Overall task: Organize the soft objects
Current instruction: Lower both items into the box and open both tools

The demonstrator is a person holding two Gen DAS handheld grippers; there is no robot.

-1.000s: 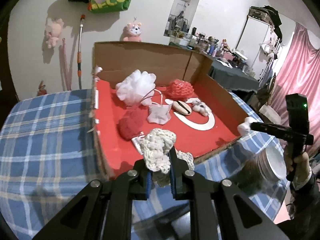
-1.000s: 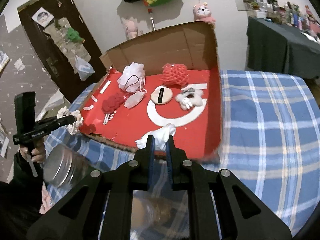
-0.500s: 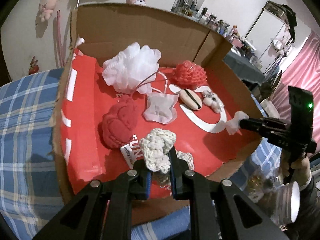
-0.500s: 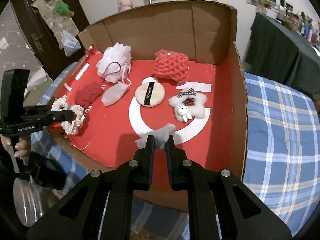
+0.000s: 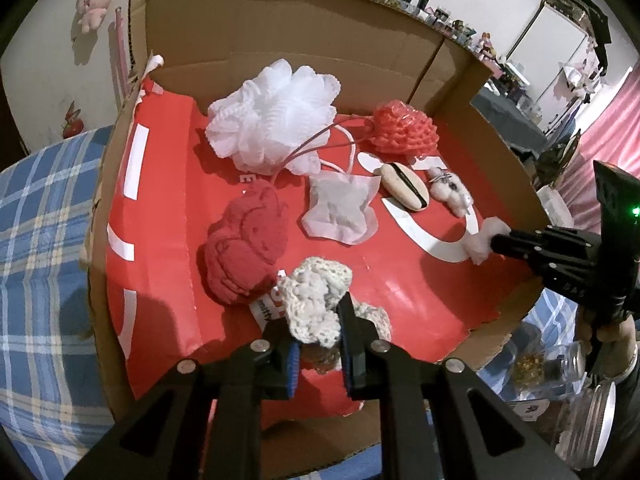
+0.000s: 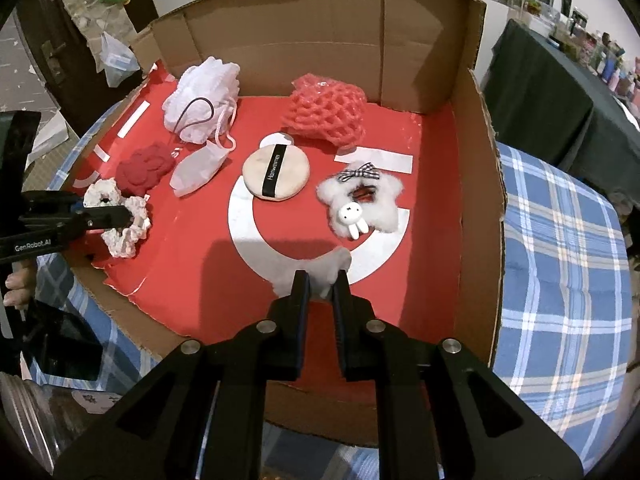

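Left gripper (image 5: 318, 334): clamped on a cream crocheted scrunchie (image 5: 316, 300), held over the near left part of the box floor; in the right wrist view the same scrunchie (image 6: 120, 216) hangs at the box's left edge.
Right gripper (image 6: 320, 286): pinched on a small white fluffy tuft (image 6: 328, 268), held above the near middle of the box floor; in the left wrist view the tuft (image 5: 480, 240) shows at the tip of that gripper.
Container: an open brown cardboard box (image 6: 320, 40) with a red printed lining (image 6: 432, 208) and tall far walls.
Box contents, far: a white mesh bath pouf (image 5: 276, 112) at far left, a coral foam fruit net (image 6: 328, 112) to its right.
Box contents, middle: a dark red knitted ball (image 5: 244, 248) at left, a translucent white pouch (image 5: 342, 208) beside it, a round beige powder puff with a black strap (image 6: 276, 172), a white furry star clip with a rabbit and checked bow (image 6: 360, 204) at right.
Surface: a blue plaid cloth (image 6: 560, 264) under the box.
Room: a pale wall with a pink plush toy (image 5: 94, 0); a dark-draped table (image 6: 540, 92) at far right.
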